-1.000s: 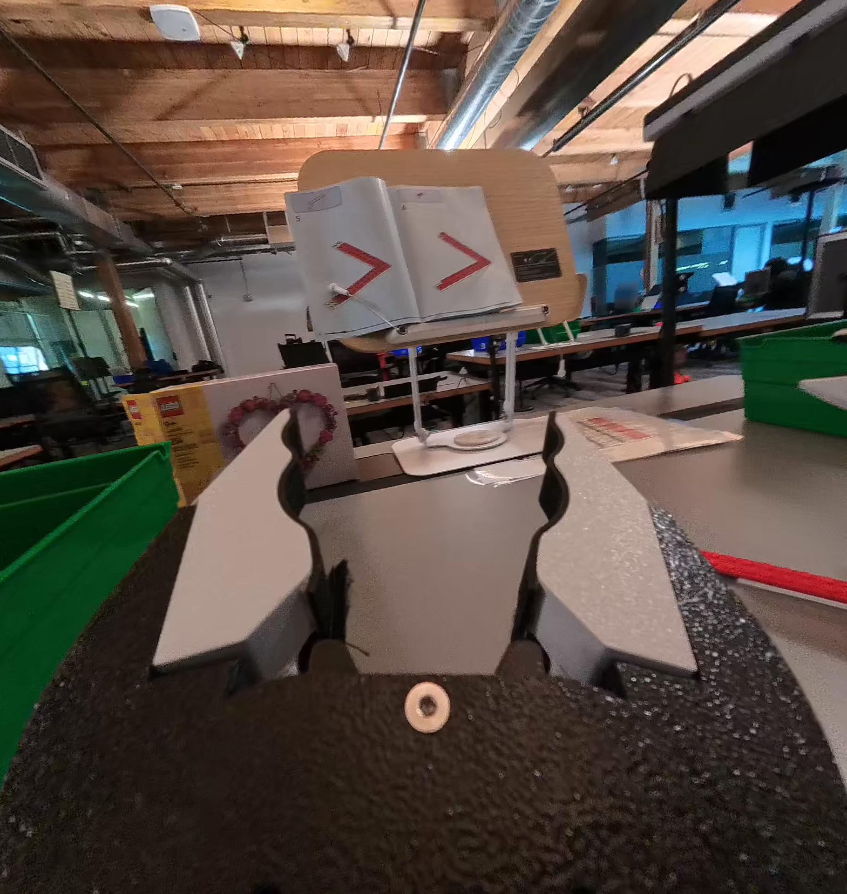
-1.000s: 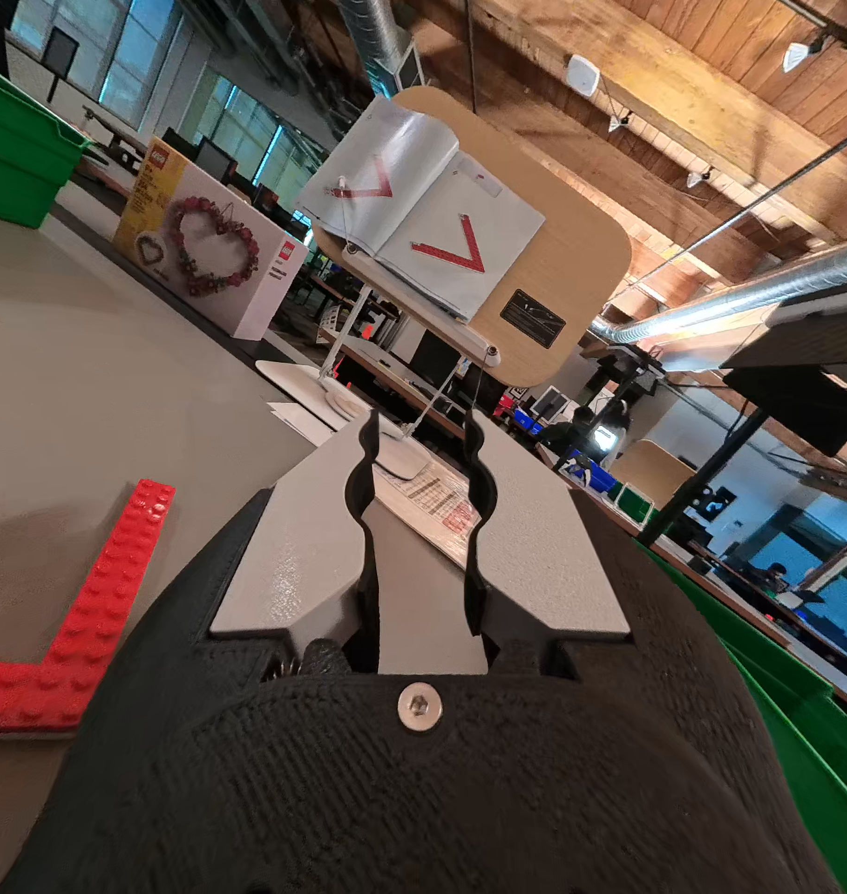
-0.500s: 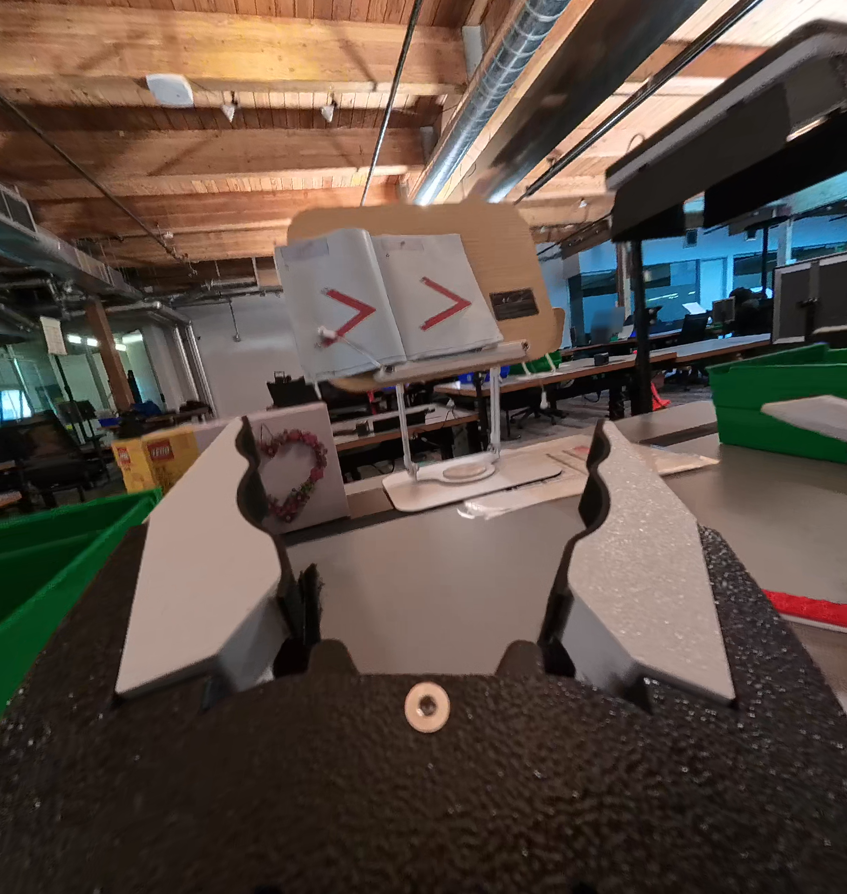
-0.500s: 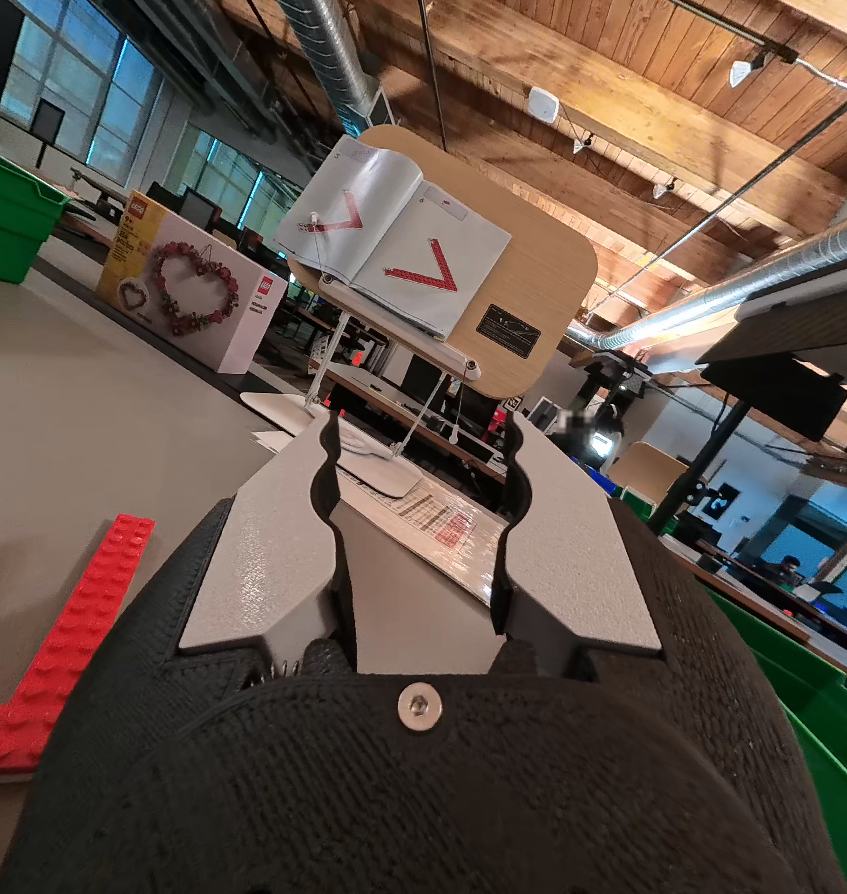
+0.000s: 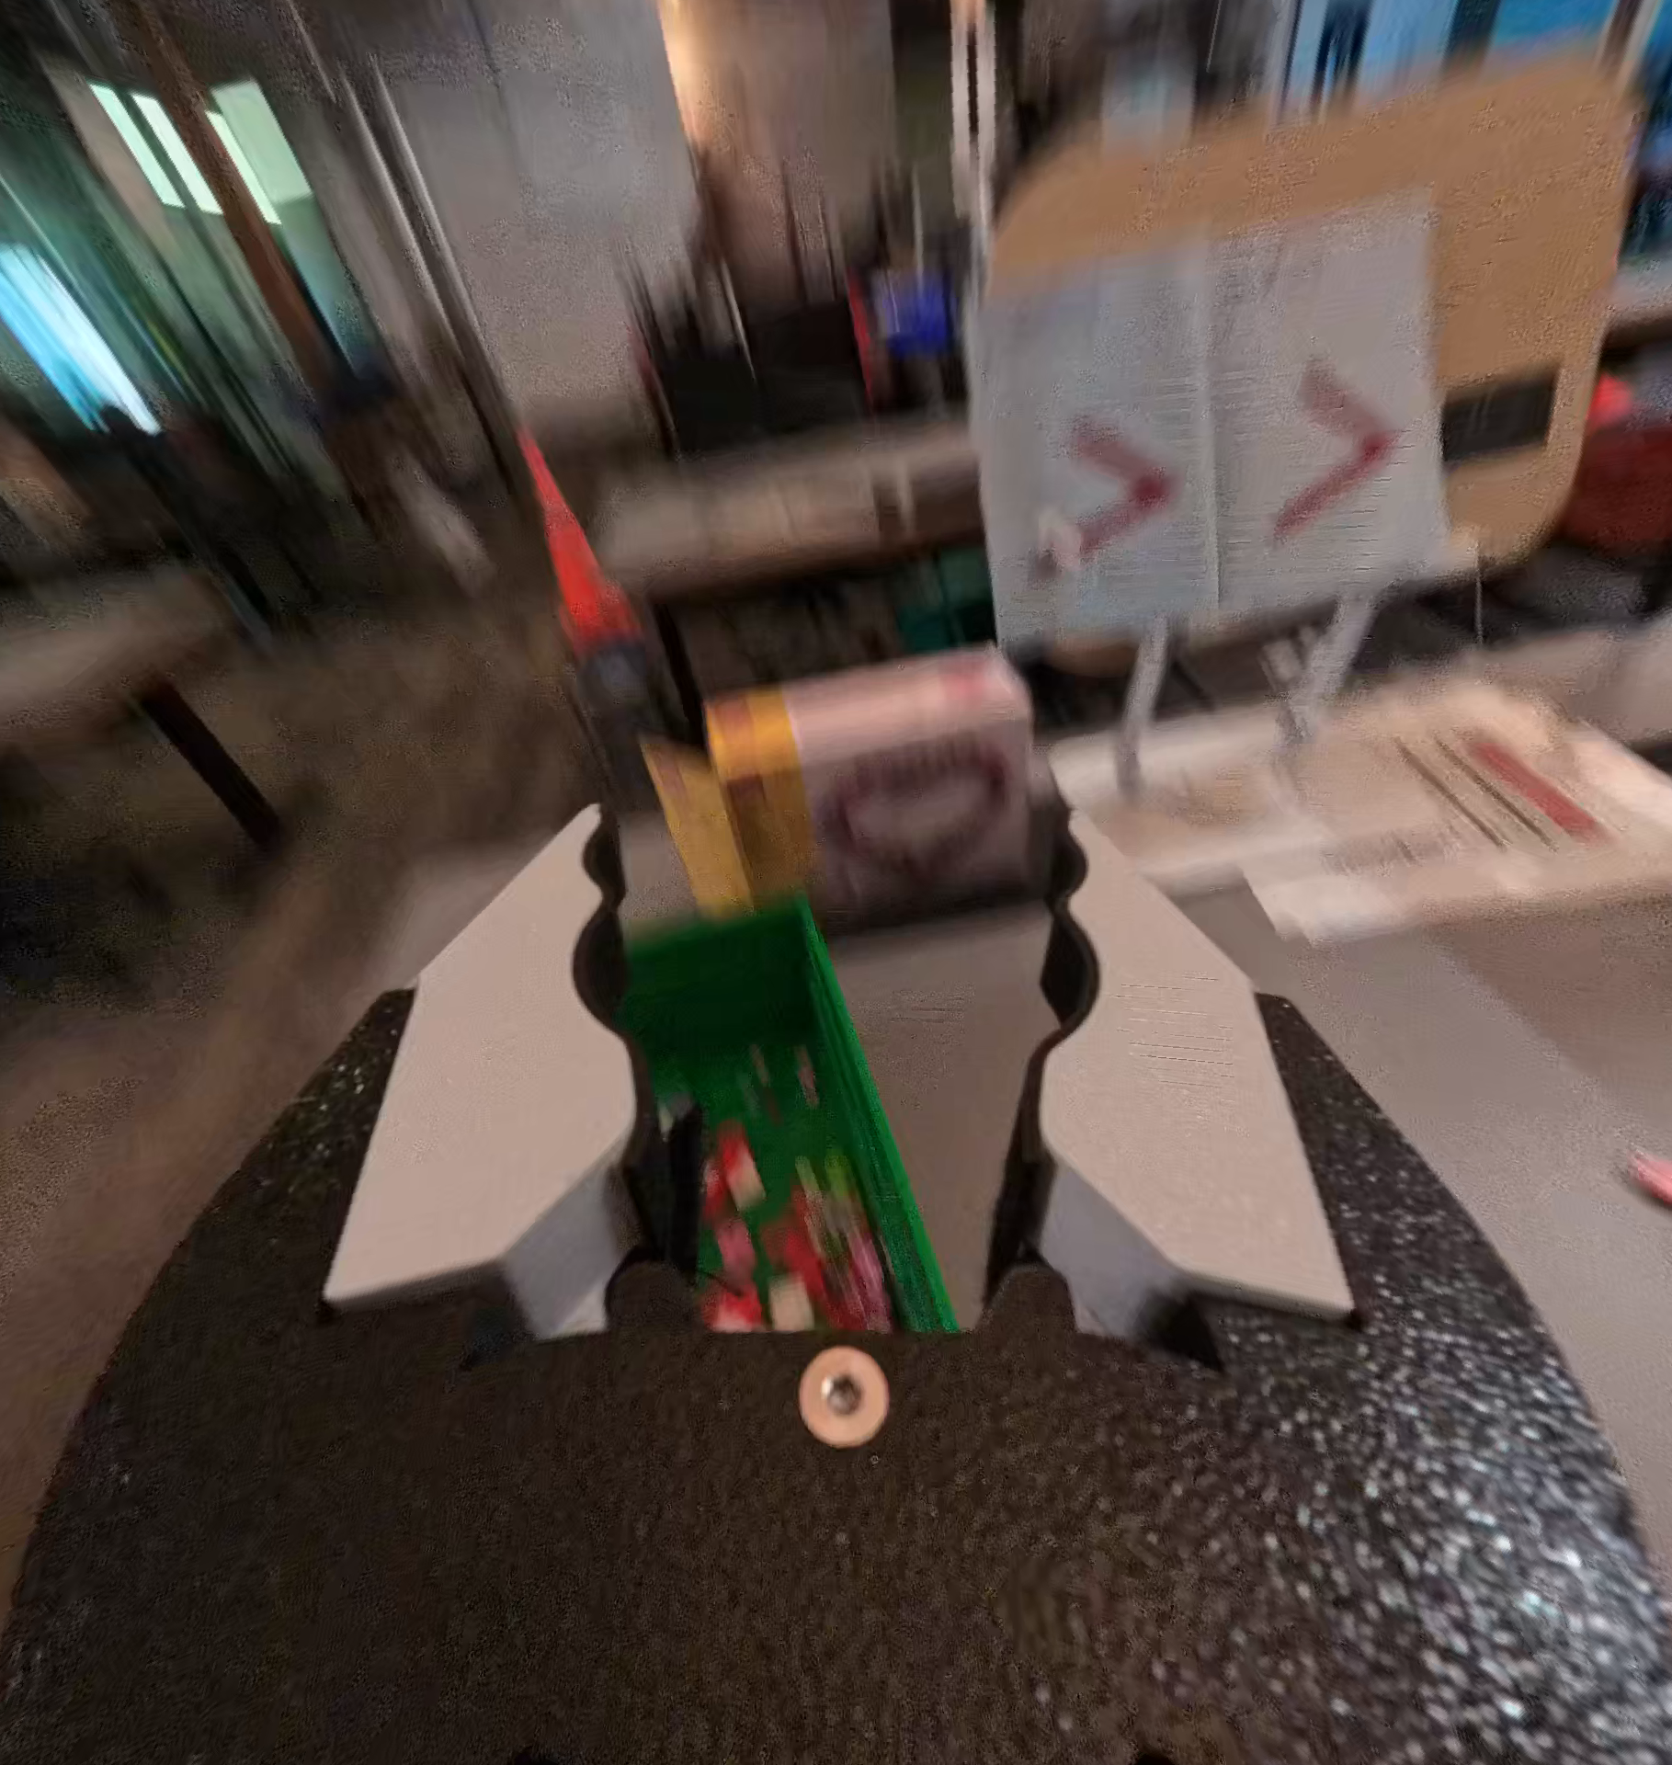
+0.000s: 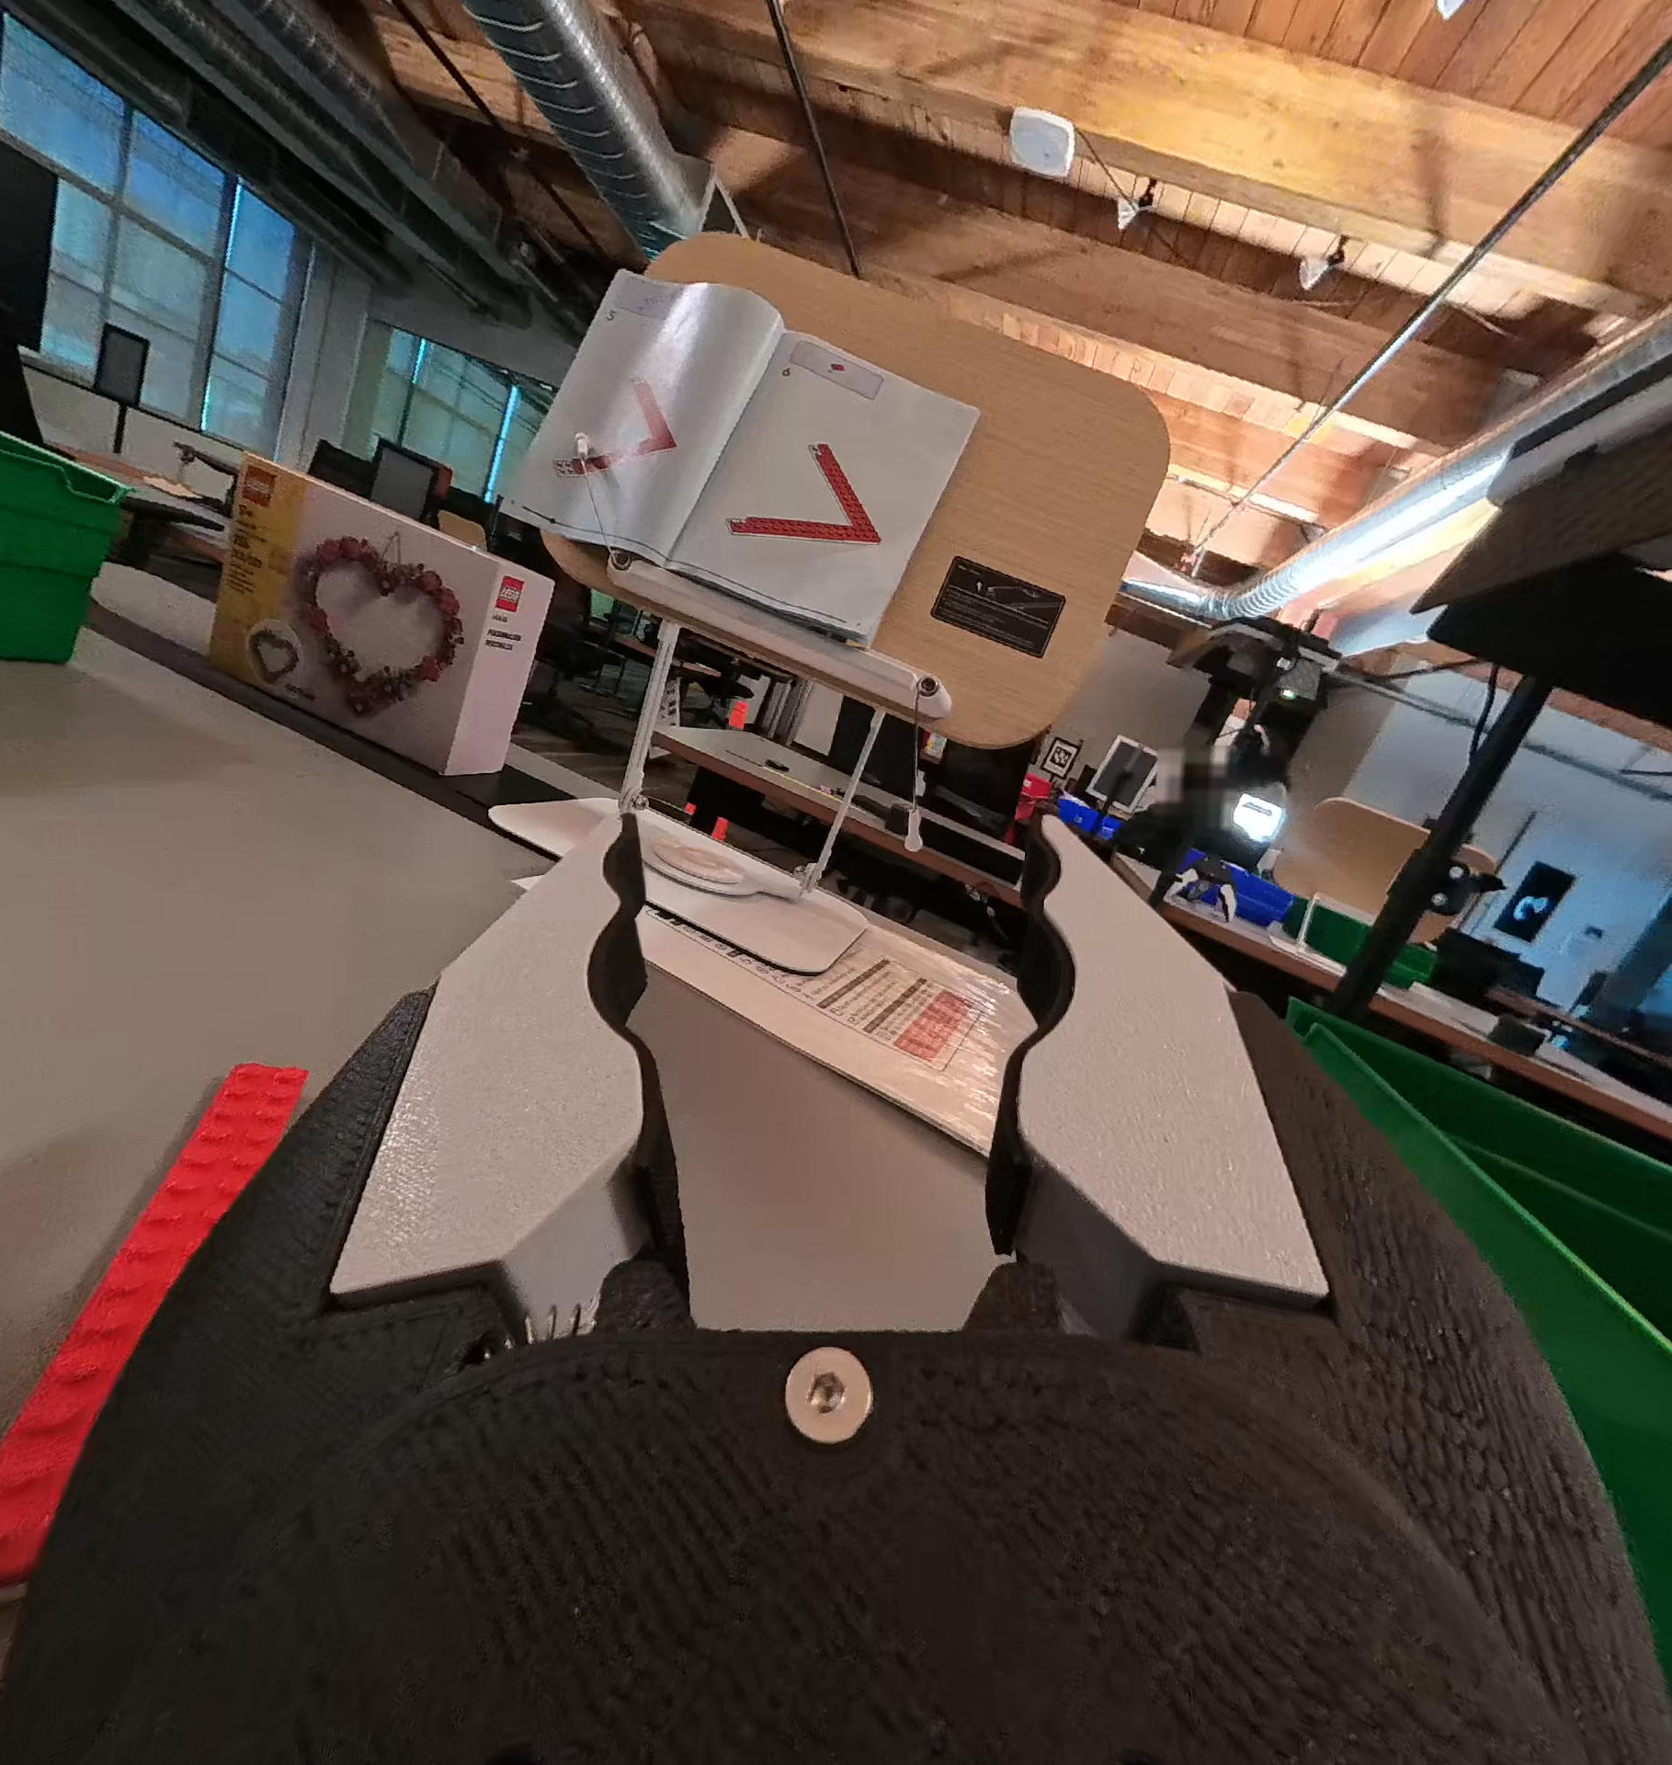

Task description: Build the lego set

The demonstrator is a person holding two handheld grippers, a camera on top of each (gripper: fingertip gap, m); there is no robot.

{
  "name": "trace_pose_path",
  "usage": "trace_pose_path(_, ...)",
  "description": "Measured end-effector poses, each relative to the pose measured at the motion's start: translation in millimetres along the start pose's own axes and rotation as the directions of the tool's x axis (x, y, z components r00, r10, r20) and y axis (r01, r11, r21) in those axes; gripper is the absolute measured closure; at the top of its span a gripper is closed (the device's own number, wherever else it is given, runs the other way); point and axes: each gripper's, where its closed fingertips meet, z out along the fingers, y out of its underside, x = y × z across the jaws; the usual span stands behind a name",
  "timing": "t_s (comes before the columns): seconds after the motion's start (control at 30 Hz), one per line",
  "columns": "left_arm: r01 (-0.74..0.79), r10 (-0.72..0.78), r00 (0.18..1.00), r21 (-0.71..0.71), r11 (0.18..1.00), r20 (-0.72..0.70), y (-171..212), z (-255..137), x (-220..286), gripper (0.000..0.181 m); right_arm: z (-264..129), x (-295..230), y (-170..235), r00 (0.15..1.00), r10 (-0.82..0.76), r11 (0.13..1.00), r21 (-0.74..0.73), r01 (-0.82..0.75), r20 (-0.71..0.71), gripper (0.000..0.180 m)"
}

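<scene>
My left gripper (image 5: 832, 840) is open and empty, held over the right wall of a green bin (image 5: 717, 1031) with red, pink and white bricks (image 5: 784, 1242) in it; this view is blurred by motion. My right gripper (image 6: 832, 840) is open and empty above the grey table (image 6: 144, 907). A red V-shaped plate assembly (image 6: 135, 1289) lies on the table just left of the right gripper. The open instruction booklet (image 6: 746, 468) rests on a wooden stand behind both grippers and also shows in the left wrist view (image 5: 1214, 420).
The set's box (image 6: 383, 621) with a heart wreath picture stands at the back left, also in the left wrist view (image 5: 889, 783). A printed sheet (image 6: 908, 1012) lies under the stand. Green bins sit at the far left (image 6: 20, 554) and close right (image 6: 1529, 1194).
The left gripper has swung fast to the left and tipped down over the green bin. The right gripper's jaws have opened wider and it has turned more level.
</scene>
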Motion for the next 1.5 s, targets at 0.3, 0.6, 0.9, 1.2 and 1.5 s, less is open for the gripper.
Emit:
trace_pose_path(0.3,0.371,-0.386,0.909,-0.728,0.576,0.157,176.6,23.7,-93.6,0.124,6.0,-8.4,1.4,0.999,-0.033,0.999,0.001,0.033,0.033,0.101)
trace_pose_path(0.6,0.527,-0.437,0.824,-0.769,0.361,0.359,242.0,39.1,-121.8,0.145,6.5,-9.7,2.4,0.999,-0.024,1.000,0.000,0.024,0.044,0.101)
trace_pose_path(0.9,0.503,-0.270,0.860,-0.807,0.309,0.433,266.7,35.2,-135.7,0.149,7.6,-14.0,3.4,0.998,-0.030,1.000,-0.005,0.030,0.064,0.101)
trace_pose_path(1.2,0.507,-0.203,0.861,-0.813,0.286,0.466,280.7,38.4,-137.7,0.155,8.1,-14.3,4.2,0.998,-0.021,1.000,-0.009,0.022,0.066,0.101)
trace_pose_path(1.5,0.532,-0.226,0.846,-0.794,0.293,0.484,280.2,41.0,-136.4,0.165,9.0,-14.9,5.8,0.997,-0.003,1.000,-0.016,0.005,0.072,0.102)
